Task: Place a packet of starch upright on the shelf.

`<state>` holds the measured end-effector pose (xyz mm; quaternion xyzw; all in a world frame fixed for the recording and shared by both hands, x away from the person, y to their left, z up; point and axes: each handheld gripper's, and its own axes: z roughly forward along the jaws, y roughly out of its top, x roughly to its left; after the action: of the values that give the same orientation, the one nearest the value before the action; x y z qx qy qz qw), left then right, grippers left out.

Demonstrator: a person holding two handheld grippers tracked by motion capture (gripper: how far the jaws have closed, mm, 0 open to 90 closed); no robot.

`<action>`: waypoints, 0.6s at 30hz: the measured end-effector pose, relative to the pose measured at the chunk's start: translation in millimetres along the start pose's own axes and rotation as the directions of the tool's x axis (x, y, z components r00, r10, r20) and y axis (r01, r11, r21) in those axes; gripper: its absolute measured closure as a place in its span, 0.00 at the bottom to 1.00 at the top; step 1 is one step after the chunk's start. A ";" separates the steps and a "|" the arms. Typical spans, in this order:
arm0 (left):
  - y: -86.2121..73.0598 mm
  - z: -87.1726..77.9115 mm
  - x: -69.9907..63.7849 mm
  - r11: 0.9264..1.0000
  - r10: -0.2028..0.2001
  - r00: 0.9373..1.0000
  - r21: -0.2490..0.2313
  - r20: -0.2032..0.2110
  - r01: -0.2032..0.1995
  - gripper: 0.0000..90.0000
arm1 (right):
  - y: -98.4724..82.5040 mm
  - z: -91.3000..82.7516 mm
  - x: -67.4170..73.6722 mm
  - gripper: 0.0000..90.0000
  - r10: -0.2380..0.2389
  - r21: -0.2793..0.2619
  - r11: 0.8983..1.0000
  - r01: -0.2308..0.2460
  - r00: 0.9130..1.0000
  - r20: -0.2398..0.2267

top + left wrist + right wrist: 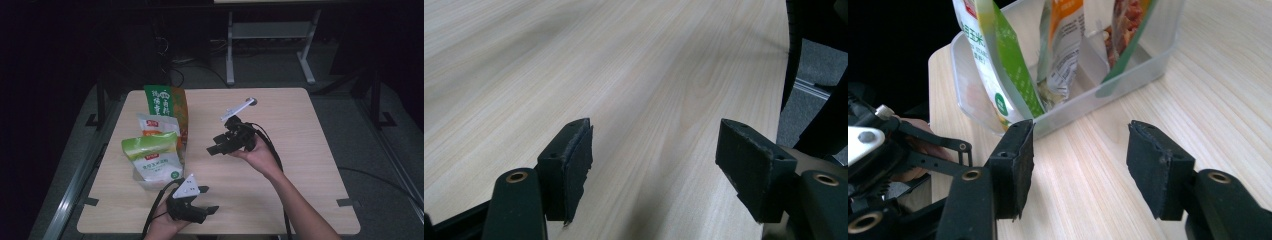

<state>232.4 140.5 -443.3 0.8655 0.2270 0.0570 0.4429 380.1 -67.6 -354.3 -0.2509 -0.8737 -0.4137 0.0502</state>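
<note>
Three pouches (152, 147) standing in clear bin (1128, 77) on desk (280, 175); packing looks done. Right claw (216, 148) apart, empty. Left claw (205, 199) apart, empty, idle.

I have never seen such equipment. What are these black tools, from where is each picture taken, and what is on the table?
A person sits at a light wooden table and holds a black two-jaw gripper in each hand. The high view looks down from above: the left gripper is near the table's front edge and the right gripper is at the middle. The other two pictures come from a small camera riding on each gripper, looking along its jaws. On the table stands a clear plastic bin with three upright food pouches: a green-and-white one, a white-and-orange one and a green-and-brown one. Both grippers are open and hold nothing; the right one faces the bin.
</note>
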 end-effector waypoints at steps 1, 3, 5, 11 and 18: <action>0.1 -0.1 0.2 1.000 0.001 1.000 0.000 -0.001 -0.001 0.34 | -1.9 -2.0 -0.5 0.47 0.004 0.001 1.000 -0.004 1.000 0.005; 0.2 -0.6 0.9 1.000 0.005 1.000 0.003 -0.003 -0.005 0.34 | -5.0 -5.0 -1.8 0.46 0.017 0.003 1.000 -0.017 1.000 0.011; 0.3 -0.7 1.0 1.000 0.003 1.000 0.003 -0.003 -0.003 0.34 | -8.6 -8.0 -4.0 0.46 0.020 -0.004 1.000 -0.020 1.000 0.022; 0.3 -1.0 1.3 1.000 0.005 1.000 0.001 -0.004 -0.005 0.34 | -20.0 -18.6 -9.8 0.43 0.047 -0.004 0.999 -0.047 0.998 0.047; 0.5 -1.2 3.1 1.000 0.003 1.000 0.007 -0.004 -0.003 0.34 | -33.0 -28.9 -16.2 0.42 0.077 -0.018 0.997 -0.076 0.995 0.064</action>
<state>235.0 142.6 -442.5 0.8672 0.2268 0.0585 0.4395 374.8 -113.2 -363.3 -0.2980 -0.8614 -0.4098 0.0360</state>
